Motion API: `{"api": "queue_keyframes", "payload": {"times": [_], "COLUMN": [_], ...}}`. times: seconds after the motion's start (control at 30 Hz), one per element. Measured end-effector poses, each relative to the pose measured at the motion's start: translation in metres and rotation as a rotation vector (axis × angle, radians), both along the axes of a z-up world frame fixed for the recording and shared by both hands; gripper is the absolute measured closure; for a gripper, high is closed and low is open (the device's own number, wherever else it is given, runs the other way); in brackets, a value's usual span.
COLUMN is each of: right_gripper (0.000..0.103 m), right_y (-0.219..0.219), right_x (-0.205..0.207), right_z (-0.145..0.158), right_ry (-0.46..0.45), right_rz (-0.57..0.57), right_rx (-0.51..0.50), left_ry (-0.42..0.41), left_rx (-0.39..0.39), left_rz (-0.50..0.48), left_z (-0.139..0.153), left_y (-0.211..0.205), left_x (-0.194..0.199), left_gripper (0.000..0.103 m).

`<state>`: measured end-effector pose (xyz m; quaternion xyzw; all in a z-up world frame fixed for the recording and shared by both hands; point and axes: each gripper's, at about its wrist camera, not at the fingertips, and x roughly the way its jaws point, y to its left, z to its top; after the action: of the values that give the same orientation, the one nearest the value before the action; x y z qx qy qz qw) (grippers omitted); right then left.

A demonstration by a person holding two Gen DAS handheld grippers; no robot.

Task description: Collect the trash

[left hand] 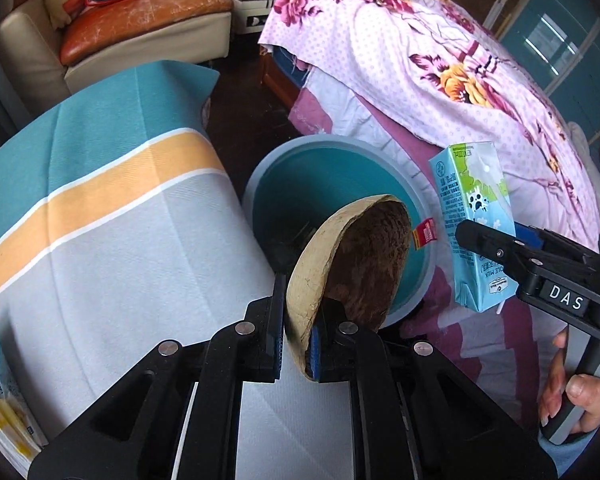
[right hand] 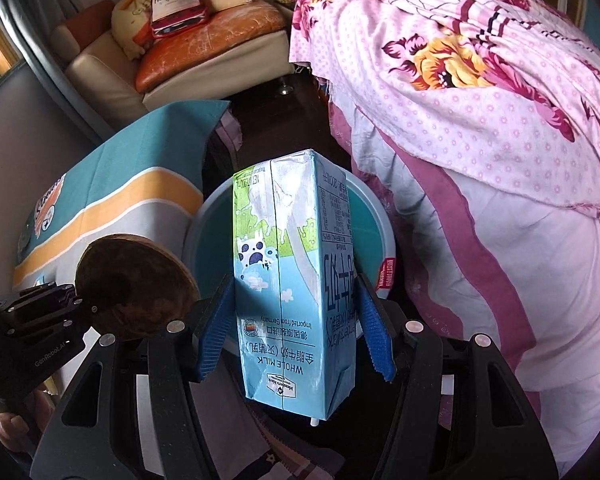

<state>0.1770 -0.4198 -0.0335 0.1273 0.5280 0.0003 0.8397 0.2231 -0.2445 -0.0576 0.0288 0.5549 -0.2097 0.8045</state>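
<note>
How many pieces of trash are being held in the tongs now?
2: a coconut shell in the left tongs, a milk carton in the right tongs, both above the bin.

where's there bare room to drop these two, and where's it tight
Free: the bin's open mouth, bare apart from a red wrapper at its rim, and the striped cloth left of it. Tight: the coconut shell and milk carton hang side by side.
</note>
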Motion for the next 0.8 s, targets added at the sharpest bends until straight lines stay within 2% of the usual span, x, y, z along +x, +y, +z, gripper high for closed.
{"api": "queue_keyframes", "payload": {"times": [0.37,0.53,0.6,0.67,0.8], "right_gripper": [0.046,0.046,0.046,0.046,0.046], "right_y": [-0.016,-0.013,-0.012,-0.012,-0.01], "right_x": [0.009,0.013,0.014,0.014,0.015], "right_z": [-0.018,-0.019,-0.019,-0.018,-0.018], "right_ry": [0.033,0.034,0.032,0.032,0.037], "right_rz": [-0.029,-0.025,-0.024,-0.023,-0.02], "right_rx": [0.009,0.012,0.011,0.012,0.006], "left_ry": [0.035,0.035,0.02,-0.004,-0.029], "left_rx": [0.043,0.023,0.023,0.027,0.017], "left_rz": [-0.041,-0.022,-0.019,-0.009,0.018], "left_z": [-0.027,-0.027,-0.024,-0.019,-0.01], "left_y": [-0.028,-0.025,-0.024,-0.022,-0.011], "left_x": [0.013,0.016,0.015,0.013,0.011], "left_gripper": [0.09,0.073,0.055,0.044,0.031]}}
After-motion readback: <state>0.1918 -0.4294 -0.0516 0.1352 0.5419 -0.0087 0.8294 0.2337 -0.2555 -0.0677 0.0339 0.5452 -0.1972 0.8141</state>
